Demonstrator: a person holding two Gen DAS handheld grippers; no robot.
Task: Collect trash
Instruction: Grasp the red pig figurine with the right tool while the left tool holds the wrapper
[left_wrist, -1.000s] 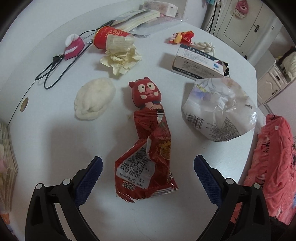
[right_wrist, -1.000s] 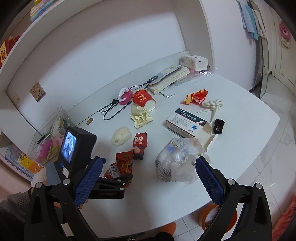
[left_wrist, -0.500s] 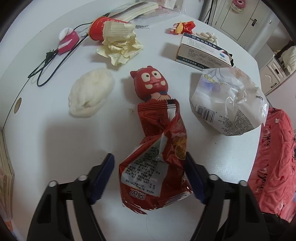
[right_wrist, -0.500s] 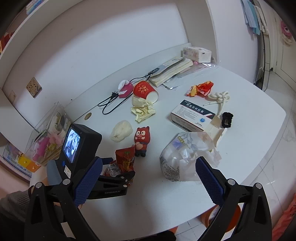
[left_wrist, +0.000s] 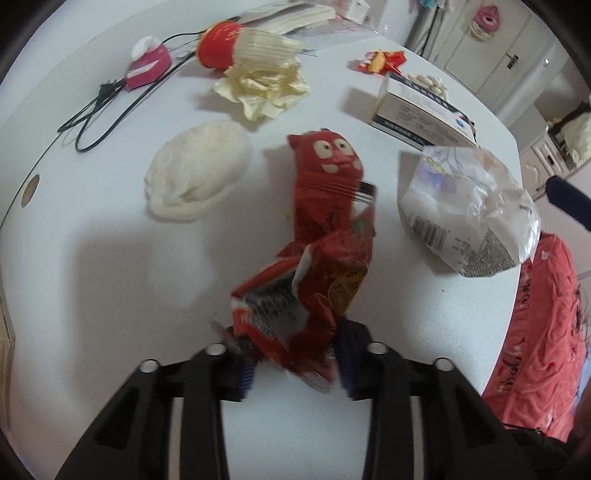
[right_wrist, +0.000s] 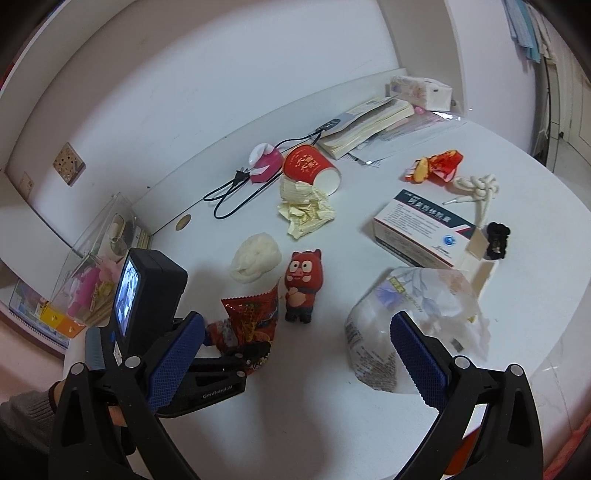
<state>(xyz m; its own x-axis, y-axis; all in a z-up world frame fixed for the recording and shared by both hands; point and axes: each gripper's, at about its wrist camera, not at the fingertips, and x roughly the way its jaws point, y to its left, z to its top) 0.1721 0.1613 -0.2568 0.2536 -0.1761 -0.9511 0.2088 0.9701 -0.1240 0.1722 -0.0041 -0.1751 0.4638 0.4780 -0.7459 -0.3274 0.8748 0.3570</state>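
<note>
My left gripper (left_wrist: 295, 363) is shut on the near end of a crumpled red snack wrapper (left_wrist: 317, 273), which stands up off the white table (left_wrist: 110, 295). In the right wrist view the left gripper (right_wrist: 255, 356) holds the same wrapper (right_wrist: 255, 314) at lower left. My right gripper (right_wrist: 295, 354) is open and empty above the table's front, with a crumpled clear plastic bag (right_wrist: 417, 317) by its right finger. More trash lies around: crumpled yellow paper (right_wrist: 306, 212), a tipped red paper cup (right_wrist: 310, 168), a white tissue wad (right_wrist: 255, 256), a red-yellow candy wrapper (right_wrist: 437, 166).
A red pig figurine (right_wrist: 303, 284) stands just behind the snack wrapper. A medicine box (right_wrist: 421, 232), white cord bundle (right_wrist: 476, 188), black clip (right_wrist: 496, 240), black cable (right_wrist: 236, 195), pink charger (right_wrist: 264, 164), papers (right_wrist: 369, 123) and tissue pack (right_wrist: 421, 90) sit further back. A clear organizer (right_wrist: 99, 258) stands left.
My left gripper closed from wide open onto the snack wrapper and pulled its near end up off the table. My right gripper moved lower and closer to the plastic bag, still open.
</note>
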